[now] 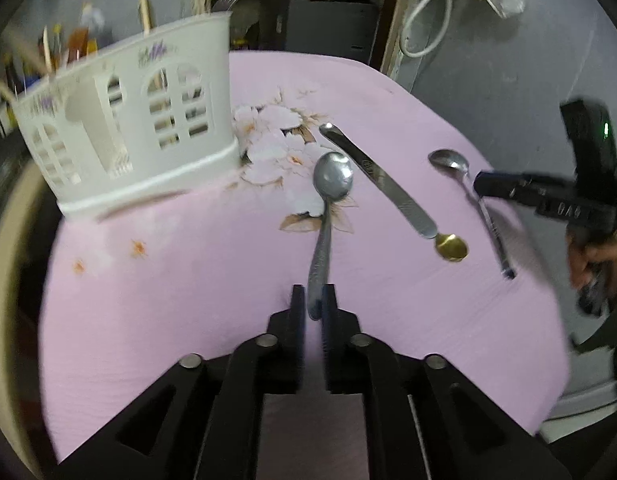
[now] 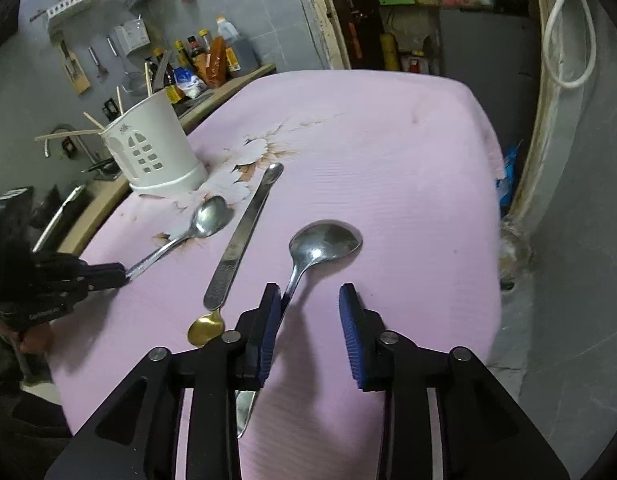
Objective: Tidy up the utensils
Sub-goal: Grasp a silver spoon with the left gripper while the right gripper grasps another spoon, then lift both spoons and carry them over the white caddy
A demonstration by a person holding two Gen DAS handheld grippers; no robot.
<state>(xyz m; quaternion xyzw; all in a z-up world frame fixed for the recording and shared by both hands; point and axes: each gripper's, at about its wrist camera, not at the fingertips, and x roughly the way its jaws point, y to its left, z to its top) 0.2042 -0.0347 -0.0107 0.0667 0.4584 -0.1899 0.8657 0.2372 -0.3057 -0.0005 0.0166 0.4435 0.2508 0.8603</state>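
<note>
**Left gripper holds a spoon; right gripper is wide open**

The left gripper (image 1: 311, 300) has its two fingers pinched tight on the handle of a spoon (image 1: 331, 178). The round end of the spoon points away from the gripper, toward the flowers printed on the pink cloth (image 1: 188, 280). From the right wrist view, the same spoon (image 2: 206, 216) sticks out of the left gripper (image 2: 122, 272), with its bowl close to the cloth.

The white holder (image 1: 140, 128) stands on the cloth. The held spoon is near it, on its right side. Sticks (image 2: 68, 133) poke out of the top of the holder (image 2: 156, 152).

A long flat tool with a gold tip (image 1: 388, 188) lies on the cloth, farther right of the holder than the held spoon. Past it lies a second spoon (image 1: 452, 164), farthest from the holder.

The right gripper (image 2: 310, 300) has its blue pads (image 2: 350, 336) spread wide apart. It holds nothing. The second spoon (image 2: 324, 240) lies flat in front of it, and its handle runs right beside the left-hand pad.
</note>
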